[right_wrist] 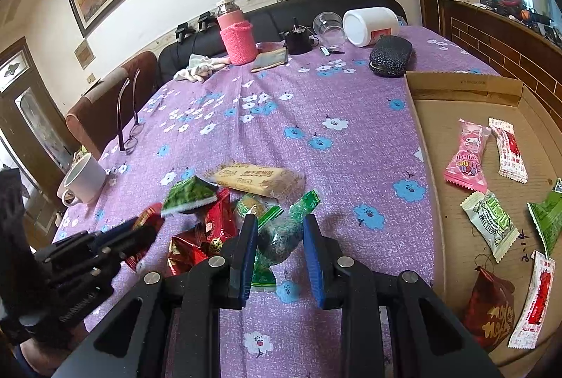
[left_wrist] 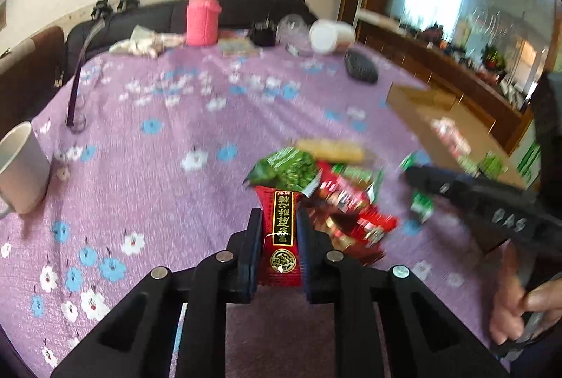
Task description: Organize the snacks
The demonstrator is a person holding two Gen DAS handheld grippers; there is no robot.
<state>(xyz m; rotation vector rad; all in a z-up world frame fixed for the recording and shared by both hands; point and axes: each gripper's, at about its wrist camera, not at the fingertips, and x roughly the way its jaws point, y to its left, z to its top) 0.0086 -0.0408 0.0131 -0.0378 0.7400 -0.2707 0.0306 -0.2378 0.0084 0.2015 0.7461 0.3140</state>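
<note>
Left wrist view: the left gripper [left_wrist: 279, 230] is clamped on a red packet [left_wrist: 280, 234], held between its pads above the purple cloth [left_wrist: 147, 174]. Just beyond lies the pile [left_wrist: 326, 188] of unsorted snacks, with a green packet [left_wrist: 286, 169] on top and a long biscuit bar [left_wrist: 330, 150] behind. The right gripper [left_wrist: 409, 172] enters from the right, blurred; its jaws cannot be read here. The box [left_wrist: 414, 118] shows only as a smear.

Right wrist view: the right gripper [right_wrist: 277, 251] stands with its jaws apart around a green wrapped sweet [right_wrist: 284, 232]; the pads do not appear to press on it. The box [right_wrist: 435, 188] is sharp here, with about seven snacks already laid inside, among them a pink packet [right_wrist: 465, 158]. This count is not readable from the other camera.

Judgement: roughly half done. The pile, the bar and the held red packet remain to be boxed.
</note>
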